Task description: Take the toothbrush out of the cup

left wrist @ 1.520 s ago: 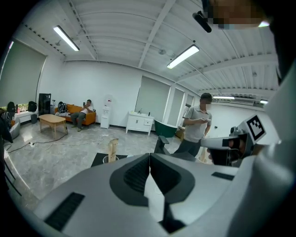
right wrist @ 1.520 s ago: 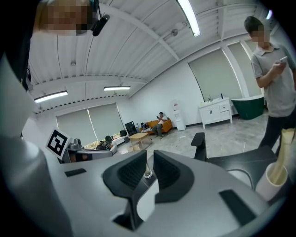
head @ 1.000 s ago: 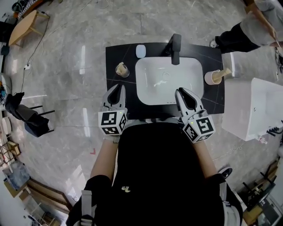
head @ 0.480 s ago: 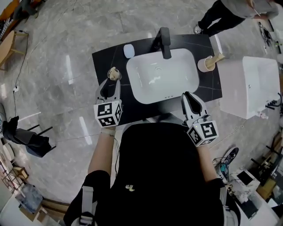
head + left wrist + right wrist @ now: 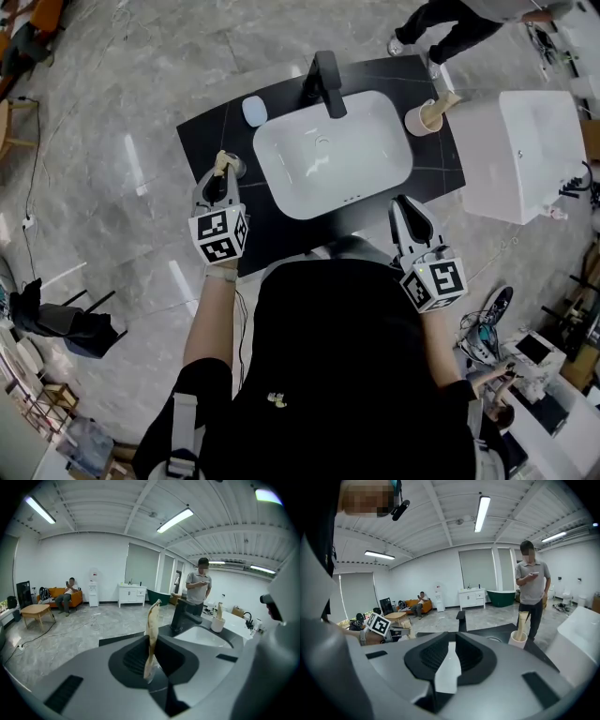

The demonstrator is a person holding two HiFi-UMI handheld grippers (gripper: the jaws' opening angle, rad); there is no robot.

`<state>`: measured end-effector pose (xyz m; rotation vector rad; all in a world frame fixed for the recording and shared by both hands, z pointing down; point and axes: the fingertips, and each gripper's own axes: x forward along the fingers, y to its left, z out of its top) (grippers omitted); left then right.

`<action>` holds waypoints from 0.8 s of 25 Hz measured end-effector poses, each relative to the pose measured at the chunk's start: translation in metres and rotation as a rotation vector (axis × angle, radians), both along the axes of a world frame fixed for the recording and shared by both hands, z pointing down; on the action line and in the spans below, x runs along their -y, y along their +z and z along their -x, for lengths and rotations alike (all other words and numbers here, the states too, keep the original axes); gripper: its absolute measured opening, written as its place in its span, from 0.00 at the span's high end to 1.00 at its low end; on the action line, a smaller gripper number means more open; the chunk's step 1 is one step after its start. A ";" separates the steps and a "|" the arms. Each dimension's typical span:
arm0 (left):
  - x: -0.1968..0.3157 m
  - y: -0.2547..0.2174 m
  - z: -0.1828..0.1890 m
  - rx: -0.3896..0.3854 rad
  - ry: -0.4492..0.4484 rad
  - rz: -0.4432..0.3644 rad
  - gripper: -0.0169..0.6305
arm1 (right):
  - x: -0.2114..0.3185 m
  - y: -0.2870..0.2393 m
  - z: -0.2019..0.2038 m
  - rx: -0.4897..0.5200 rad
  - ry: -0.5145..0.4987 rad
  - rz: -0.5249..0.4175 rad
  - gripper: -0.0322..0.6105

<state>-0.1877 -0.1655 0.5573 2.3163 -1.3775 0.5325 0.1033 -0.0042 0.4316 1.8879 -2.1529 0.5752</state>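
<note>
A beige toothbrush [image 5: 151,634] stands upright between my left gripper's jaws, which have just been closing and now pinch it. In the head view my left gripper [image 5: 217,184] sits at the small cup [image 5: 231,168] on the black counter's left side, with the toothbrush [image 5: 221,159] poking out beside it. The left gripper [image 5: 151,654] hides the cup in its own view. My right gripper [image 5: 406,202] is shut and empty near the counter's front right edge. Its jaws [image 5: 449,660] point toward a second cup [image 5: 518,639].
A white sink [image 5: 328,155] with a black faucet [image 5: 323,80] fills the middle of the counter [image 5: 202,131]. A pale soap dish [image 5: 253,111] lies at the back left. The second cup [image 5: 424,118] also holds a toothbrush. A white cabinet [image 5: 525,155] stands right; a person [image 5: 532,585] stands behind.
My left gripper moved forward from the counter's front edge to the left cup, opened wide, then closed round the toothbrush. The right gripper shifted slightly and stayed shut.
</note>
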 end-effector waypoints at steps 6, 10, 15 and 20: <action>0.004 -0.001 0.000 0.024 0.013 0.000 0.92 | -0.003 -0.003 -0.004 -0.009 0.010 -0.004 0.85; 0.003 -0.003 -0.002 0.035 0.013 0.007 0.92 | -0.002 -0.006 -0.007 -0.015 0.011 -0.003 0.85; 0.007 -0.014 0.000 0.053 0.000 0.000 0.92 | 0.001 -0.004 -0.012 0.002 0.001 -0.014 0.85; 0.007 -0.036 0.000 0.066 -0.016 -0.018 0.92 | 0.007 -0.003 -0.014 0.030 -0.024 -0.034 0.85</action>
